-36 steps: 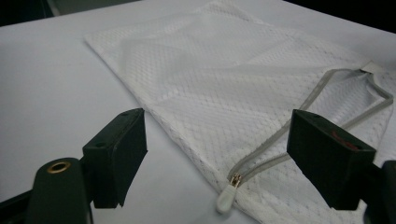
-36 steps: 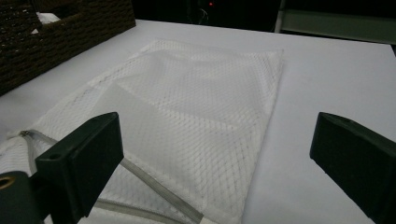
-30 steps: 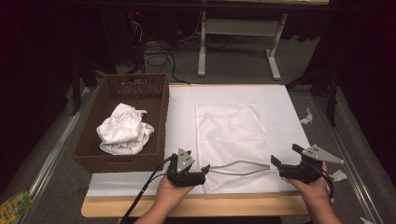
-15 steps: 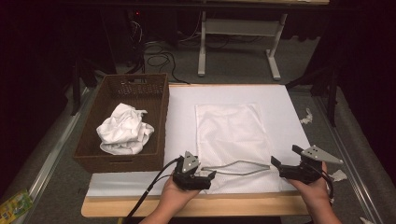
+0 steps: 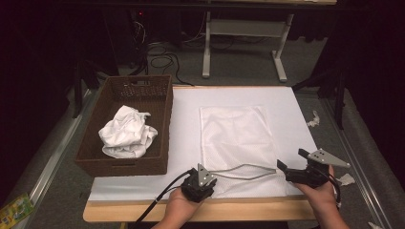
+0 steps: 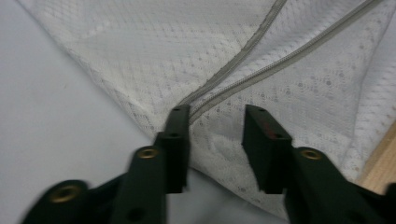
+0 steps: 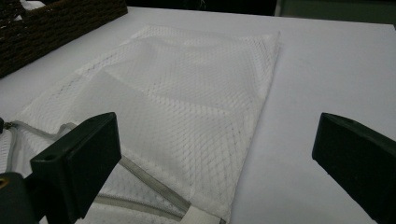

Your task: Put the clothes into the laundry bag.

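A white mesh bag (image 5: 234, 133) lies flat on the white mat, its grey zipper (image 5: 243, 168) arched open along the near edge. My left gripper (image 5: 210, 177) is at the bag's near left corner. In the left gripper view its jaws (image 6: 217, 114) straddle the corner where the zipper (image 6: 261, 42) ends; they have just been closing, with mesh (image 6: 299, 88) between them and a gap still showing. My right gripper (image 5: 292, 160) stands wide open by the bag's near right corner, with the bag (image 7: 187, 93) spread ahead of its jaws (image 7: 217, 123).
A brown wicker basket (image 5: 165, 124) at the left holds a crumpled white cloth (image 5: 126, 131); its wall (image 7: 56, 23) shows in the right gripper view. The table's wooden front edge (image 5: 248, 210) runs under both hands. Paper scraps (image 5: 345, 179) lie off the right side.
My left gripper has slid right onto the bag's near left corner and its jaws have narrowed. The right gripper has not moved.
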